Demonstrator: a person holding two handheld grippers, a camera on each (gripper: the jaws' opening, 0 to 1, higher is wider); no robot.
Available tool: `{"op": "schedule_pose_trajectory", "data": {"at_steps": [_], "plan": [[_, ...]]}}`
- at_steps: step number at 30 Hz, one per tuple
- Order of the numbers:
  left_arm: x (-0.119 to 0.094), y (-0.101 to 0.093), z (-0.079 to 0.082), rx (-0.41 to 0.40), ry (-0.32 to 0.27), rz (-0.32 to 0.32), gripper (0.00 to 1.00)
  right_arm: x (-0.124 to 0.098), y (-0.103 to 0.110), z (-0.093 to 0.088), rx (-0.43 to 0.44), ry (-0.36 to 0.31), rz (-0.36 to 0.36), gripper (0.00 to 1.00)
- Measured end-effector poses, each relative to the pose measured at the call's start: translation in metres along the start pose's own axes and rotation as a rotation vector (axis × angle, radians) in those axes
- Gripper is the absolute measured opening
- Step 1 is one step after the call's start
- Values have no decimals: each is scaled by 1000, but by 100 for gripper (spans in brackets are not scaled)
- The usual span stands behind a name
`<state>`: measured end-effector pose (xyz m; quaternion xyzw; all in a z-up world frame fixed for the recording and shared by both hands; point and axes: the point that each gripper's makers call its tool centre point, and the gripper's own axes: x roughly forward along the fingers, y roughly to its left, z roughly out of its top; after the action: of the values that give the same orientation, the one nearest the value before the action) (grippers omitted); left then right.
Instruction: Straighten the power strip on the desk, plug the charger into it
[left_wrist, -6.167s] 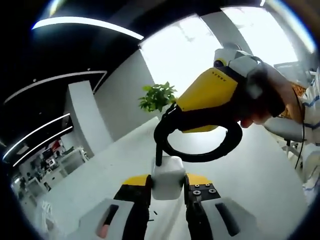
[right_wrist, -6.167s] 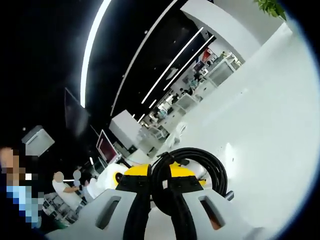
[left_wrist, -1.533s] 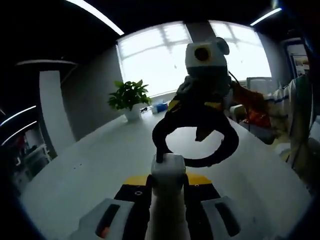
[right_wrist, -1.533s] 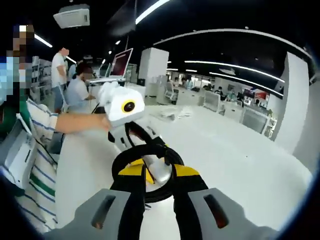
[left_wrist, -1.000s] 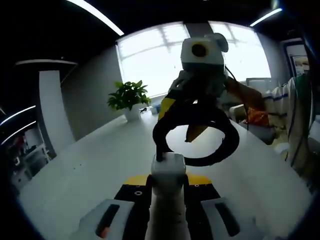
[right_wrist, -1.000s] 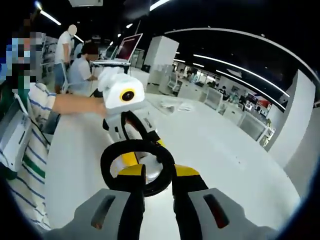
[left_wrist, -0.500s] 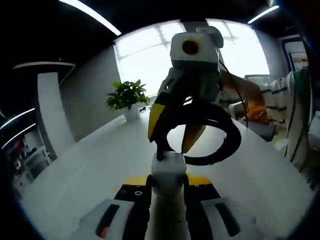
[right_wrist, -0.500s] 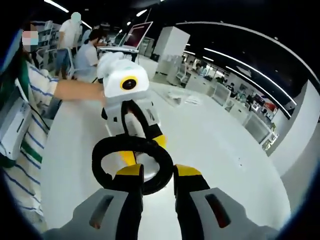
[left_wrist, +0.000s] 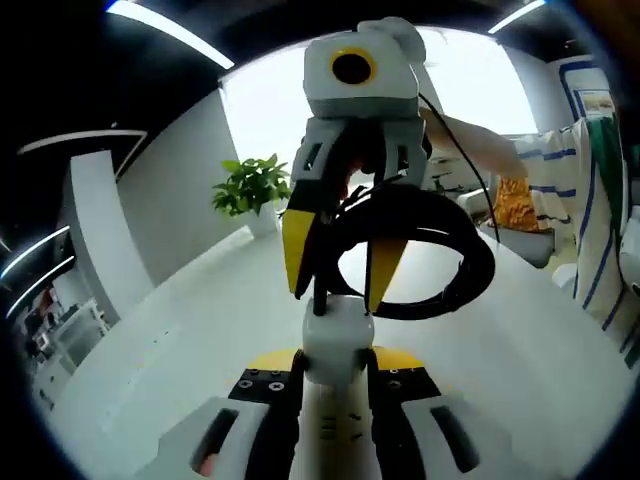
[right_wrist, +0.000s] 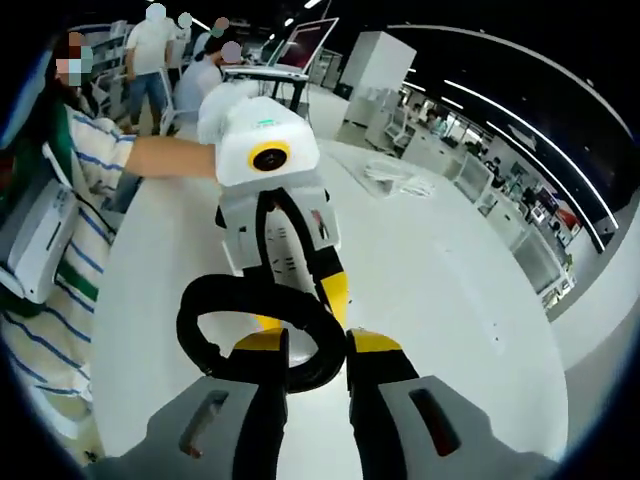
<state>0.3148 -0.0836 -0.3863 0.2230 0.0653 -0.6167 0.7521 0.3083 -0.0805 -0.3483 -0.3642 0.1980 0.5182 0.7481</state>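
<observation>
The left gripper (left_wrist: 335, 372) clamps the white charger (left_wrist: 336, 340) above the desk (right_wrist: 450, 290) while the right gripper (right_wrist: 310, 352) pinches its coiled black cable (right_wrist: 255, 330); the charger is still being readied, and plugging in calls for finding the power strip

Left gripper view is heavily backlit: the big window (left_wrist: 300, 110) behind is blown out white, so my other gripper in front reads fairly dark. Ceiling light strips (right_wrist: 520, 100) streak across the right gripper view, and the white desk (right_wrist: 440, 270) glares a bit. Fisheye bends everything near the edges, which look soft.
</observation>
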Motion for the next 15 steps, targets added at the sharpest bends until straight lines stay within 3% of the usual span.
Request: {"op": "schedule_pose_trajectory", "data": {"at_steps": [15], "plan": [[2, 0, -5, 24, 36, 22, 25, 14, 5, -1, -129, 137, 39, 25]]}}
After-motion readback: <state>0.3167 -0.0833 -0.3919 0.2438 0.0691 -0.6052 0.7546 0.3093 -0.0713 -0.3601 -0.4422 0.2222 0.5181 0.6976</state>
